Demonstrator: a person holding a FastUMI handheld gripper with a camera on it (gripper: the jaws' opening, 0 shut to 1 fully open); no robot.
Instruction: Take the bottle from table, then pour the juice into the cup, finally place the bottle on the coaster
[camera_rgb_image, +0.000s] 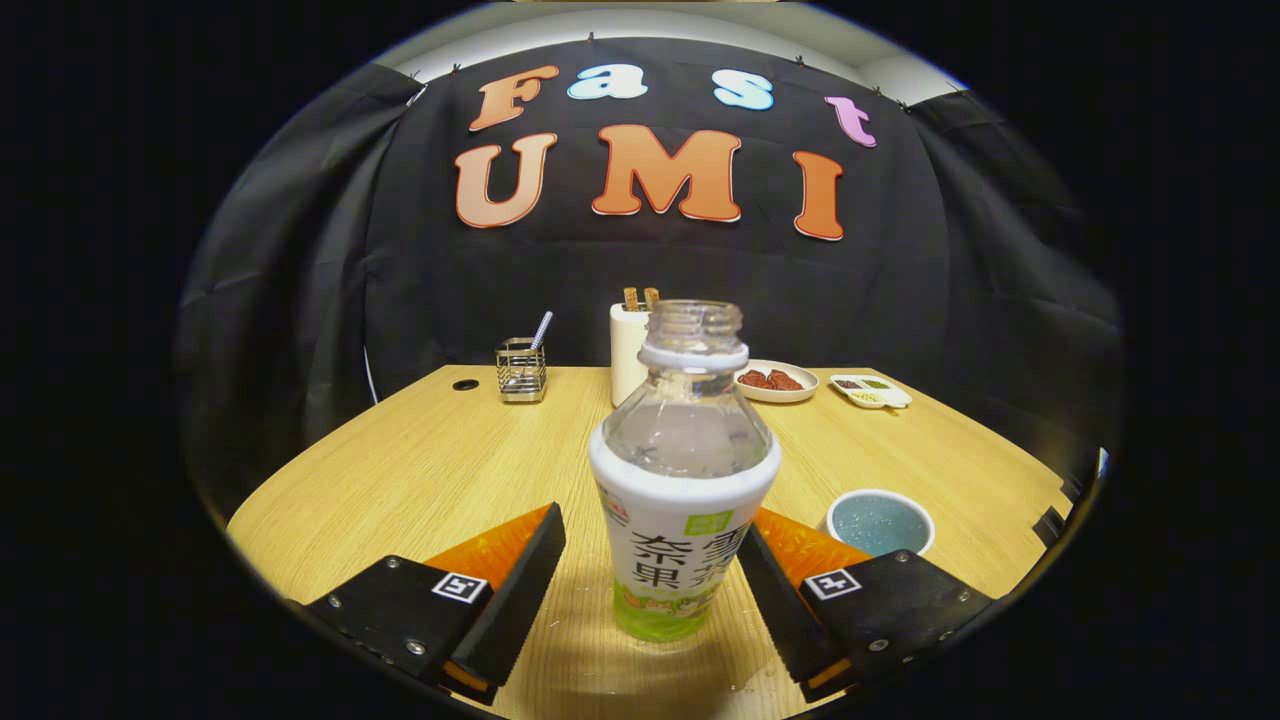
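Observation:
A clear uncapped bottle (683, 470) with a white and green label stands upright on the wooden table (420, 470), right between my gripper's fingers. My gripper (650, 590) is open: the left finger stands well clear of the bottle, the right finger is close to or just touching its label. A cup (879, 522) with a white rim and blue-grey inside sits just beyond the right finger, to the bottle's right.
At the table's far side stand a metal mesh holder (521, 370) with a utensil, a white container (628, 352) behind the bottle, a plate of red food (776, 381) and a small divided dish (871, 391). A dark hole (465, 384) lies far left.

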